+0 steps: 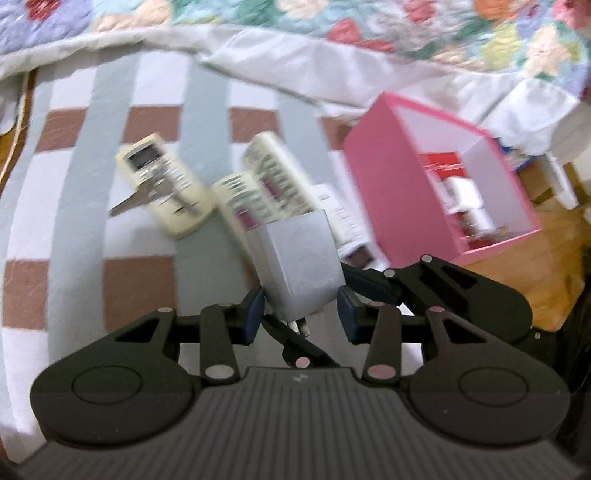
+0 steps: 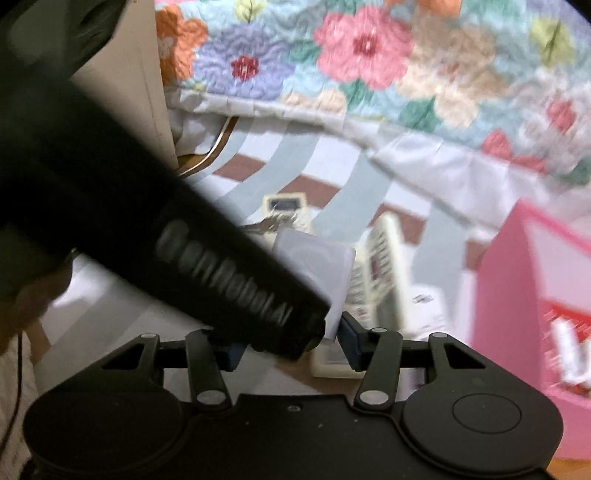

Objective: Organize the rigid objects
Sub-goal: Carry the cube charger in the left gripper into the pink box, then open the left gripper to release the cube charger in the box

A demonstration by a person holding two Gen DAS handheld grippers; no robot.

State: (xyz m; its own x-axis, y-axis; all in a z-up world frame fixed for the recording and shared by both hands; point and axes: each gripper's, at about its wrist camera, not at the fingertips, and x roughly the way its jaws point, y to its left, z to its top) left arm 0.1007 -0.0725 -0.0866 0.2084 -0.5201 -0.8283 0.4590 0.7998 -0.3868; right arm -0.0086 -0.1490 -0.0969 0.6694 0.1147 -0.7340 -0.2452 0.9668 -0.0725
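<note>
My left gripper is shut on a white plug adapter and holds it above the checked bedcover; the adapter's prongs point back at the camera. Beyond it lie cream remote controls, with a metal key on the left one. A pink box stands at the right, open side showing red and white things inside. In the right wrist view the left gripper's black body crosses in front and the adapter shows past it. My right gripper is open, its left pad partly hidden.
A floral quilt with a white frill lies along the back. Wooden floor shows at the right past the bed's edge. A white packet lies between the remotes and the pink box.
</note>
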